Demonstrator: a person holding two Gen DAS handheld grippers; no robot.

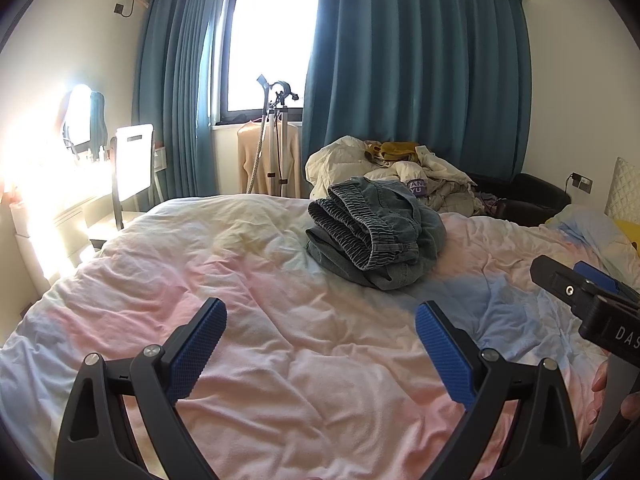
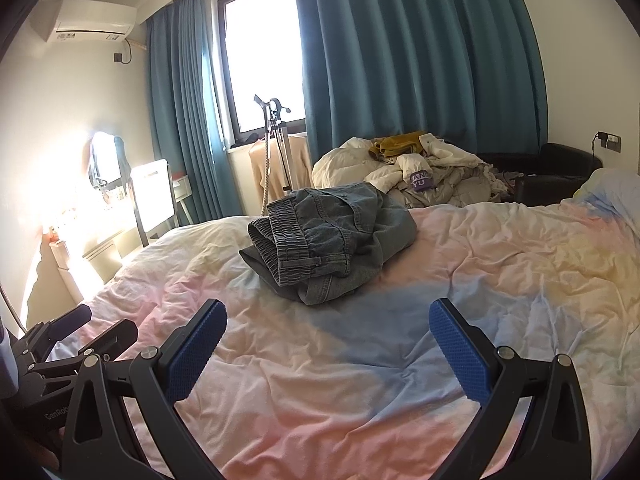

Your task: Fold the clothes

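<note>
Sunlit bedroom, with a wide bed (image 1: 280,320) under a rumpled pink, blue and cream duvet serving as the work surface. On the middle of that duvet lie the jeans (image 1: 376,232), grey-blue denim bunched into a loose, uneven stack with the ribbed elastic waistband turned toward the cameras; they read as roughly gathered rather than neatly folded, so by my judgement the folding still lies ahead or needs tidying.

Both tools hang back from the jeans, over bare duvet. The left gripper (image 1: 320,344) is spread wide with nothing between its blue pads, and the right gripper (image 2: 326,344) is likewise released and empty. Each shows at the edge of the other's view, so they sit side by side, probably poised that way so the two can take opposite ends of the waistband together. A hand (image 1: 608,396) grips the right tool's handle at the frame edge.

Beyond the far side of the bed sits a pile of clothes (image 1: 400,168), pale and mustard garments, likely waiting their turn. Behind that are teal curtains (image 1: 420,80), a bright window (image 1: 272,40), and a garment steamer (image 1: 276,136) with a beige sweater hung on it.
</note>
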